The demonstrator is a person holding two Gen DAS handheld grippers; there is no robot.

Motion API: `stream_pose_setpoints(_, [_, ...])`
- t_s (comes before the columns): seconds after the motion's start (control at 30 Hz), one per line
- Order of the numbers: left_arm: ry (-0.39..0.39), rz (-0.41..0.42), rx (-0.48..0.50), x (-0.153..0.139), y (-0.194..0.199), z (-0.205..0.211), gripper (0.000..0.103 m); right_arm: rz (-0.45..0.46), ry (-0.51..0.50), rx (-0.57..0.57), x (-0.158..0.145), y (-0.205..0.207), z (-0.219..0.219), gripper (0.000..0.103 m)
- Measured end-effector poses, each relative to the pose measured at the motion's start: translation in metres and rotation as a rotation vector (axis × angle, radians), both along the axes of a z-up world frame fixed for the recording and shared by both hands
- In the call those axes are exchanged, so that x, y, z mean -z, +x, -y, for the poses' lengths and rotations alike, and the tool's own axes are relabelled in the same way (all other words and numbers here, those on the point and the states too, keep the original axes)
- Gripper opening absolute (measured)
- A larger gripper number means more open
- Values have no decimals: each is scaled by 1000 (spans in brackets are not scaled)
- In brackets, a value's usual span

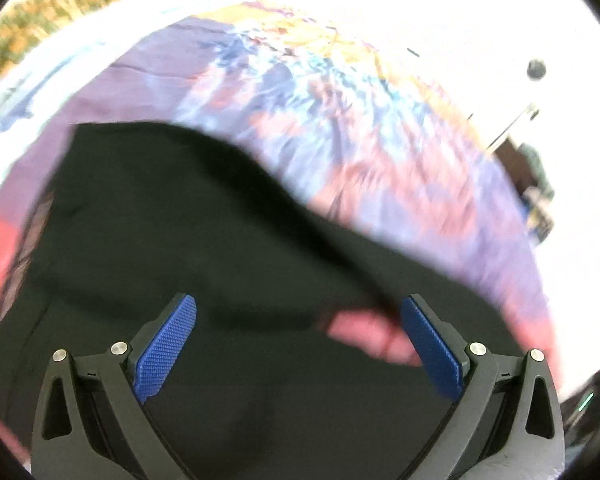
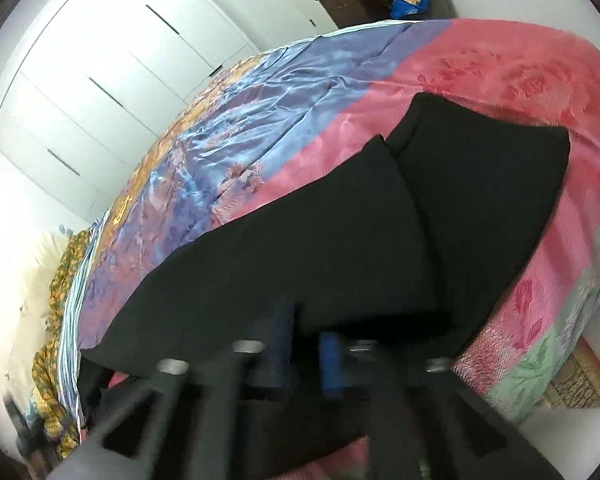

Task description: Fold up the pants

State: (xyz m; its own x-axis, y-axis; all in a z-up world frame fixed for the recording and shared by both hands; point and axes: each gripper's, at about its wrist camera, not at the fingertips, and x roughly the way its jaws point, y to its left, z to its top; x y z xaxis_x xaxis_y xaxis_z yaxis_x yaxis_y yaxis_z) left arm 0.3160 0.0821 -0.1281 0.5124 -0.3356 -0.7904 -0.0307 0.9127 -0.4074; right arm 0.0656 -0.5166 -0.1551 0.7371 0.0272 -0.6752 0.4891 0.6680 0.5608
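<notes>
Right hand-held gripper [image 2: 300, 344] pinching pants [image 2: 340, 240]

Both fisheye views bend strongly at their dark rims. White walls blow out to glare, while motion blur smears the bedspread [image 1: 380, 128] and the right gripper [image 2: 304, 356]

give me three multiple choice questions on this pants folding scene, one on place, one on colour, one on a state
1. Where do the pants lie?
A. on the bedspread
B. on the floor
C. on a chair

2. What colour are the pants?
A. white
B. black
C. yellow

3. How does the left gripper stand?
A. shut on a pillow
B. shut on a hanger
C. open, above the pants

Answers:
1 A, the dark cloth is spread over the pink and blue bedspread.
2 B, the cloth is black in both views.
3 C, the blue pads stand wide apart with nothing between them.
</notes>
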Motion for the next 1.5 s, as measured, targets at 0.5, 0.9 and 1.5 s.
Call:
stream_pose_setpoints(0.5, [-184, -227, -139, 63, 106, -19, 12, 339, -125, -341, -140, -52, -24, 6])
stream_pose_setpoints(0.9, [-270, 265, -162, -102, -104, -86, 9, 319, -158, -351, -152, -11, 13, 6])
stream_pose_setpoints(1.5, [-261, -55, -223, 61, -218, -64, 19, -196, -45, -250, -23, -7, 73, 10])
